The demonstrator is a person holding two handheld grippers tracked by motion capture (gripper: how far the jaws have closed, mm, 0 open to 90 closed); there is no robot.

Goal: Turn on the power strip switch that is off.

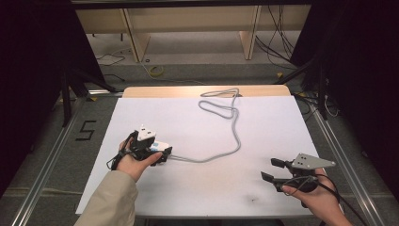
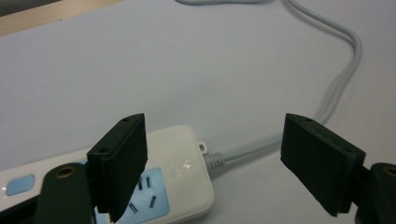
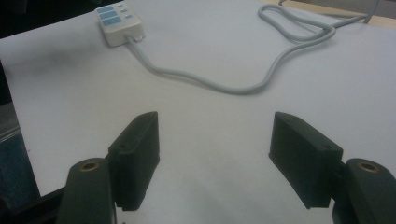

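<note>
one power strip (image 1: 157,146), one cable (image 1: 226,136), two claws

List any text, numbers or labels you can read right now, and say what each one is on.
"5": a black mark on the grey floor left of the table, seen in the high view.
A faint embossed mark on the white power strip near its cord end, in the left gripper view: too blurred to read.
No readable text on the power strip's blue panels, the grey cord or either gripper.
</note>
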